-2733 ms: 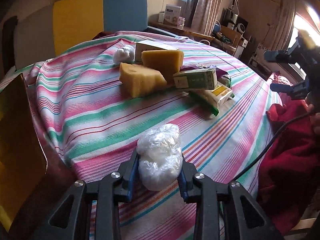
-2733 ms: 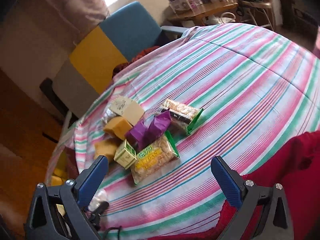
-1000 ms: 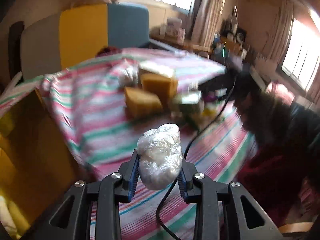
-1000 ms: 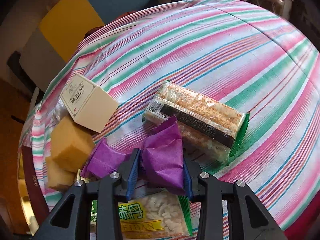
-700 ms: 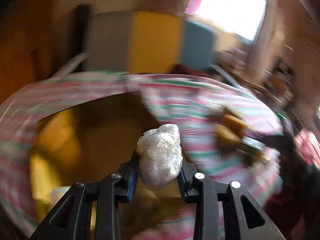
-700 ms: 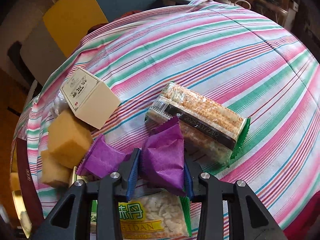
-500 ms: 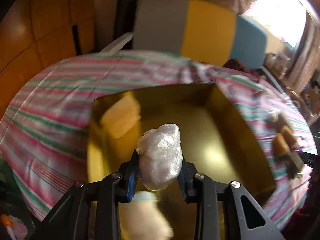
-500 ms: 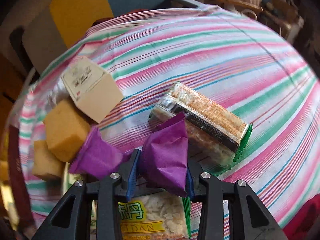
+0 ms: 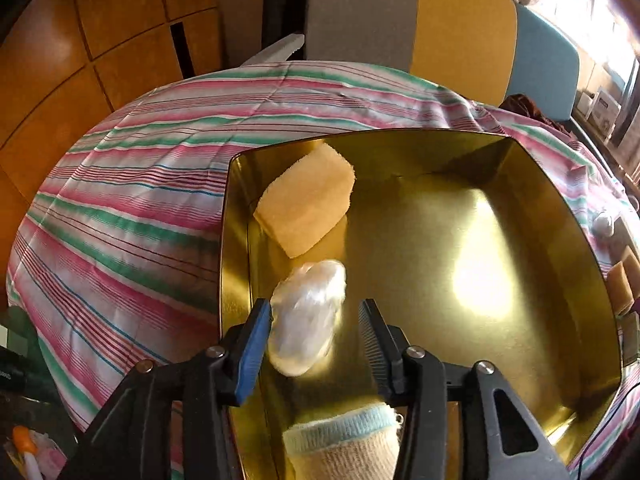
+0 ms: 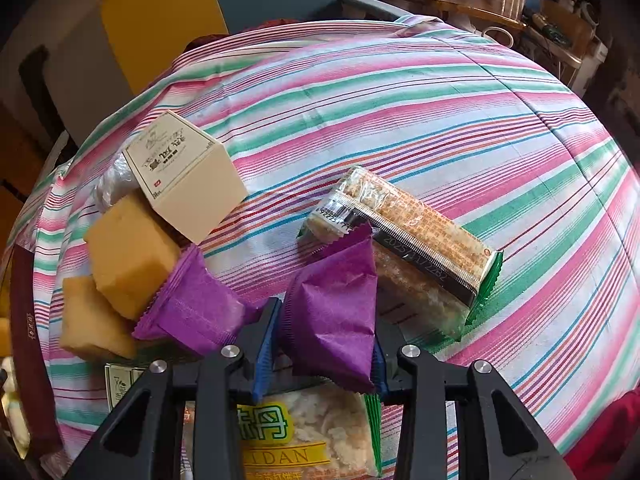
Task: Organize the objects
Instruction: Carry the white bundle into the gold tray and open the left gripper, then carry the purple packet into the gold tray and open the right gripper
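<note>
In the left wrist view my left gripper (image 9: 316,344) hangs over a gold tin tray (image 9: 568,216) and its jaws are opening. A clear plastic-wrapped white bundle (image 9: 306,316) is blurred between the fingers; the right pad stands clear of it. A yellow sponge (image 9: 306,206) lies in the tray's far left corner, and a rolled sock (image 9: 346,444) sits near the front. In the right wrist view my right gripper (image 10: 320,344) is shut on a purple snack packet (image 10: 334,312) above the pile on the striped cloth.
Beside the held packet lie a second purple packet (image 10: 192,312), two yellow sponges (image 10: 128,252), a cream carton (image 10: 184,182), a cracker pack (image 10: 404,232) and a green-edged snack bag (image 10: 304,436). Chairs (image 9: 460,28) stand beyond the table.
My left gripper swung from the pile to over the gold tray and its jaws have parted from the plastic bundle. The right gripper keeps the purple packet and has barely moved.
</note>
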Tool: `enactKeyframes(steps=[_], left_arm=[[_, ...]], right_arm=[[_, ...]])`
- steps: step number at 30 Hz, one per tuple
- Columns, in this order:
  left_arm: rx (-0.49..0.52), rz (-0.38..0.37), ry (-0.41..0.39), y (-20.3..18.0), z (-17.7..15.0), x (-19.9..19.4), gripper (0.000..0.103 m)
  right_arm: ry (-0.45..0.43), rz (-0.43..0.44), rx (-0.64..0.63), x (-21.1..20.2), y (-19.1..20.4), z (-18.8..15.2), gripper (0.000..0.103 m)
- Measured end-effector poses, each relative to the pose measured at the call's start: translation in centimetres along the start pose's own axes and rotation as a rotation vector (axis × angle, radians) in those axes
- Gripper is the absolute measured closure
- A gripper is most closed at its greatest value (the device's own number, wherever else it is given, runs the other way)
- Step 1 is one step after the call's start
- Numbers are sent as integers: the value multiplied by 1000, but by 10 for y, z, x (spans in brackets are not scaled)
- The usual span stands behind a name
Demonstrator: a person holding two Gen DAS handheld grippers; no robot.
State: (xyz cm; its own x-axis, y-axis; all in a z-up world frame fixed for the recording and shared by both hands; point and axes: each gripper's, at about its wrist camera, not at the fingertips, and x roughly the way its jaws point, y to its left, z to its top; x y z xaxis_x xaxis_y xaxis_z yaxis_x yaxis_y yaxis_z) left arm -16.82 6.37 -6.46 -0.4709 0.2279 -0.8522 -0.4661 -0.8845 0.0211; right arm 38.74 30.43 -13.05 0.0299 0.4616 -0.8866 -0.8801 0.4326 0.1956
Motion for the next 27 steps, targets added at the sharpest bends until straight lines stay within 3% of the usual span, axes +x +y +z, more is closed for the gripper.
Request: enactKeyframes(steps=[9, 12, 22, 27], left_arm=[[-39, -27, -128, -4, -16, -51, 57], [-50, -48, -157, -8, -28, -67, 57], [0, -94, -158, -27, -53, -83, 57], [5, -113, -151, -32, -62, -85, 57]], right_arm=[[-5, -12, -2, -1, 1, 1, 64], [-12, -17, 8, -3, 0, 1, 73], [-24, -30, -3, -7, 4, 0, 74], [-77, -21, -19, -27, 10, 0, 74]])
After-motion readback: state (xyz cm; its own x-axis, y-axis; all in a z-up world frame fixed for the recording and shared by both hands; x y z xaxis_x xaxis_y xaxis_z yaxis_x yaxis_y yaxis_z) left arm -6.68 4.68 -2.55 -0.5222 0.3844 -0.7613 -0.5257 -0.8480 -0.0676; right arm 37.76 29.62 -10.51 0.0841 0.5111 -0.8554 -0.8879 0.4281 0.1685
